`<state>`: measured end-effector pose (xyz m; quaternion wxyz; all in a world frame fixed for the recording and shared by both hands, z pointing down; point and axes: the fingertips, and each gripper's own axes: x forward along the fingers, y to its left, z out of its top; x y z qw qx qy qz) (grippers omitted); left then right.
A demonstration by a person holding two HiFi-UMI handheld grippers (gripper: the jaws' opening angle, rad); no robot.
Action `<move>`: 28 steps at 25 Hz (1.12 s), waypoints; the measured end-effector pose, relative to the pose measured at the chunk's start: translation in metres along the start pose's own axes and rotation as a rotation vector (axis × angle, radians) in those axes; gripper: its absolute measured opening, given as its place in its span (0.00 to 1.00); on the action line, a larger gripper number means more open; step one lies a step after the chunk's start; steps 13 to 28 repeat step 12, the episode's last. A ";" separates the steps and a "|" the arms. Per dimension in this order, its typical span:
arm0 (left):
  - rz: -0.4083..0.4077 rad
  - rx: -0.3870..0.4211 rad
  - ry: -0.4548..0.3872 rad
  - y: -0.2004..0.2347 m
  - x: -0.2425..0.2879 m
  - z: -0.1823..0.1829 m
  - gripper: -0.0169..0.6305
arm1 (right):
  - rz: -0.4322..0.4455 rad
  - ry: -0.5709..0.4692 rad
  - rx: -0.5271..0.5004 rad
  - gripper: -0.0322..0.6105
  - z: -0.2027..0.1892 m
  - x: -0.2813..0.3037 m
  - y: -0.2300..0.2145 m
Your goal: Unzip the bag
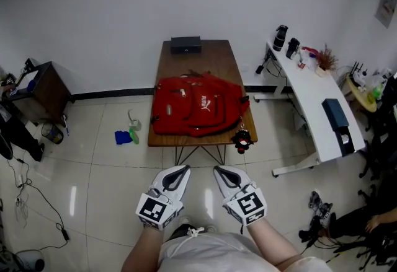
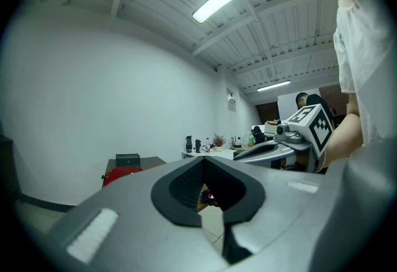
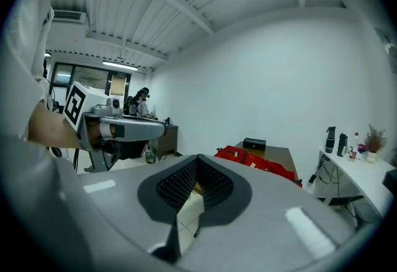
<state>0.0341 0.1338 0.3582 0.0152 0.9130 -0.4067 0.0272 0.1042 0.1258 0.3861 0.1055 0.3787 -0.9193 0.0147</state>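
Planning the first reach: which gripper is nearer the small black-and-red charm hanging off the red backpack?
Right. The right gripper is just short of the charm; the left gripper, farther left.

Red bag (image 1: 198,106) flat on table (image 1: 224,56)

I see bag (image 1: 198,106): red cloth, matt weave. Table (image 1: 214,57): dark wood, slight sheen. Floor (image 1: 99,140): glossy pale tiles w/ light reflections. Left gripper (image 1: 183,171) & right gripper (image 1: 219,173): matt grey plastic shells, black ribbed pads (image 3: 177,185). Desk (image 1: 310,94): smooth white top.
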 end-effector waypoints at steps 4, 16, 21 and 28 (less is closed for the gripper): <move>0.000 -0.001 0.009 0.000 0.000 -0.002 0.04 | 0.000 -0.002 0.012 0.06 0.002 0.002 0.000; 0.019 -0.012 0.018 0.008 0.003 -0.007 0.04 | 0.004 0.013 0.030 0.06 -0.004 0.006 -0.005; 0.019 -0.012 0.018 0.008 0.003 -0.007 0.04 | 0.004 0.013 0.030 0.06 -0.004 0.006 -0.005; 0.019 -0.012 0.018 0.008 0.003 -0.007 0.04 | 0.004 0.013 0.030 0.06 -0.004 0.006 -0.005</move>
